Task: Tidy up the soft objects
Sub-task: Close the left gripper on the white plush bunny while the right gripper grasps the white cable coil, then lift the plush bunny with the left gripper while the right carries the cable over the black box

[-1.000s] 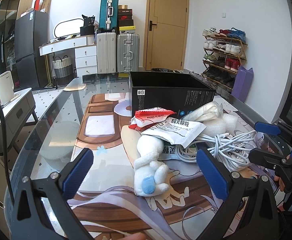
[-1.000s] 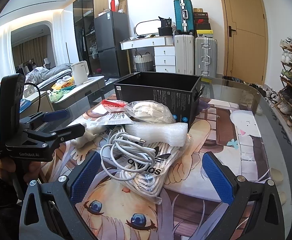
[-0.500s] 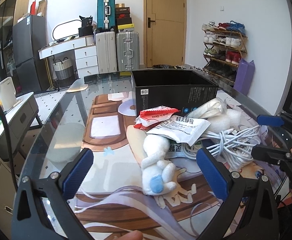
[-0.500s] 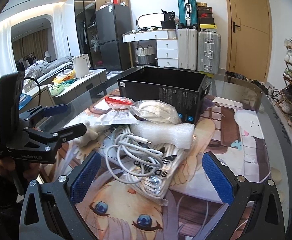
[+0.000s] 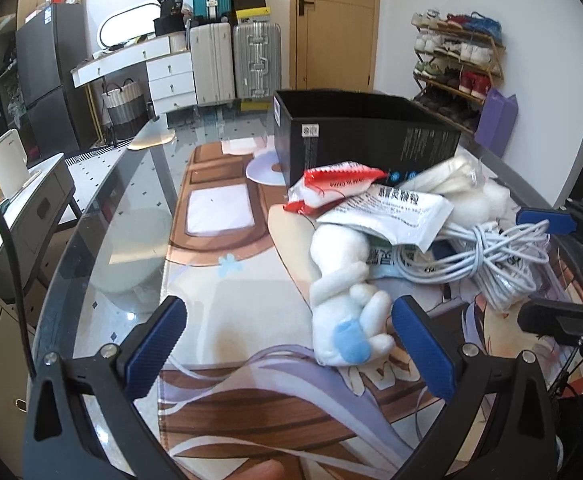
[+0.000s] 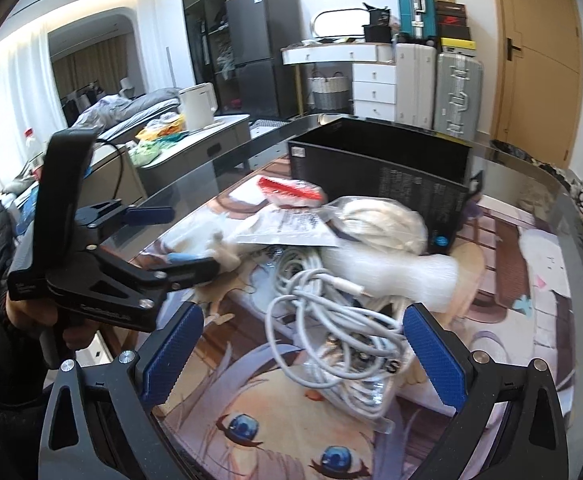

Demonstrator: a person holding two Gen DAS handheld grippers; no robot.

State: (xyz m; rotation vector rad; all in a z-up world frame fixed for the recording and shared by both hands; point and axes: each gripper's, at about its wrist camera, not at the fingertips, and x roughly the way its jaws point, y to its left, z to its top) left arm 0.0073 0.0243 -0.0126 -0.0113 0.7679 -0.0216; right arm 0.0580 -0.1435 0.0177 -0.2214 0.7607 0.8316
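A white plush toy [image 5: 347, 312] with a blue patch lies on the printed mat, its lower end just left of my left gripper's right finger. My left gripper [image 5: 289, 344] is open and empty. Behind the toy is a pile: a red-and-white packet [image 5: 331, 188], a white printed pouch [image 5: 395, 212], a coiled white cable [image 5: 471, 260] and a bagged white bundle [image 6: 379, 220]. A roll of white foam wrap [image 6: 391, 272] lies on the cable [image 6: 331, 328]. My right gripper [image 6: 301, 356] is open and empty over the cable. An open black box [image 5: 363, 136] stands behind the pile.
The pile sits on a glass table [image 5: 103, 216] with a printed anime mat [image 5: 251, 380]. The left gripper body [image 6: 91, 256] shows at the left of the right wrist view. A side cabinet with a kettle [image 5: 7, 168] stands left of the table; suitcases and a shoe rack are far behind.
Both grippers have moved forward toward the pile. The plush toy now sits closer to the left gripper's right finger, and the cable lies between the right gripper's fingers. Both stay open.
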